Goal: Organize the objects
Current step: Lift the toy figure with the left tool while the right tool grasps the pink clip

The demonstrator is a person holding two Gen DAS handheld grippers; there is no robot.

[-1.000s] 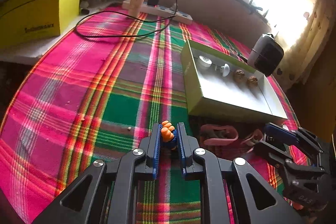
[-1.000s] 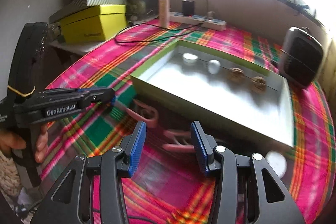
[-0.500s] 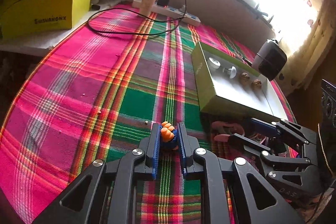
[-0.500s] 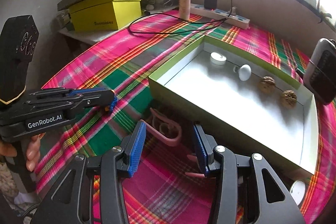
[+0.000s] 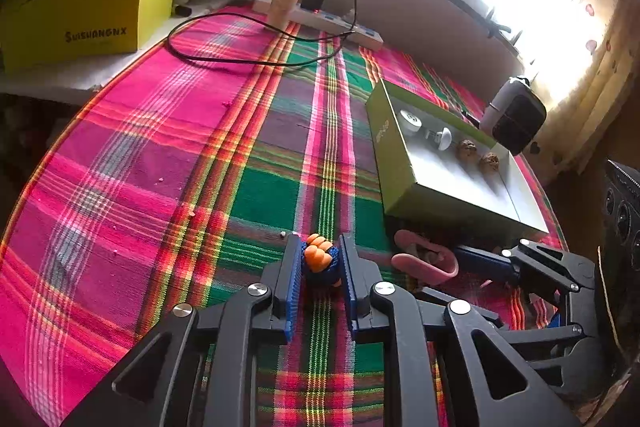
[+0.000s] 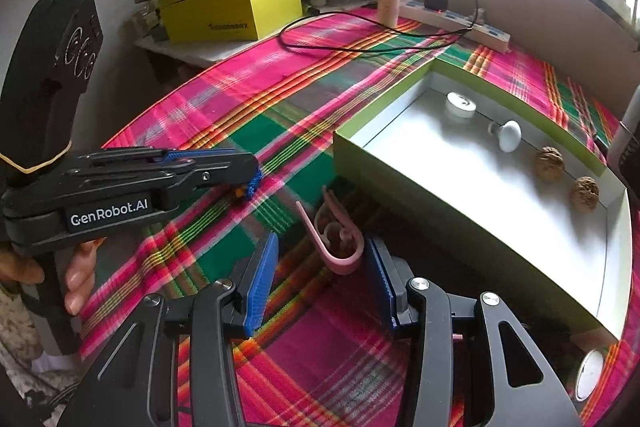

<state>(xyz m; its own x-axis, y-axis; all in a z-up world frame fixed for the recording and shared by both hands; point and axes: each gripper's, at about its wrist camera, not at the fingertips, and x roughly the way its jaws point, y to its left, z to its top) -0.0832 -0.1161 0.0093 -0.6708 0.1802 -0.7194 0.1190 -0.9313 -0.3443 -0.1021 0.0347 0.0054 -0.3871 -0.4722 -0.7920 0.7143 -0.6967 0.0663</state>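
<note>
A small orange and blue toy (image 5: 320, 261) sits on the plaid cloth between the pads of my left gripper (image 5: 320, 259). The jaws are opening, and the pads still touch the toy's sides. From the right wrist view, the left gripper (image 6: 252, 175) shows side-on with the toy (image 6: 249, 189) at its tip. My right gripper (image 6: 320, 243) stands open around a pink clip (image 6: 340, 247) that lies on the cloth close to its right pad. In the left wrist view, the pink clip (image 5: 424, 261) lies at the right gripper's (image 5: 448, 279) tips, just in front of the green box (image 5: 394, 167).
The green box (image 6: 400, 179) holds a white cap (image 6: 460, 105), a white knob (image 6: 508, 135) and two walnuts (image 6: 550, 158). At the back are a yellow shoebox (image 5: 80, 15), a power strip (image 5: 336, 23) and a looped black cable (image 5: 224, 57). A grey device (image 5: 516, 115) stands at the right. A hand (image 6: 76, 279) grips the left handle.
The right gripper has come down and forward, and the pink clip now lies between its fingers. The left jaws have widened slightly around the toy; that hand has stayed in place.
</note>
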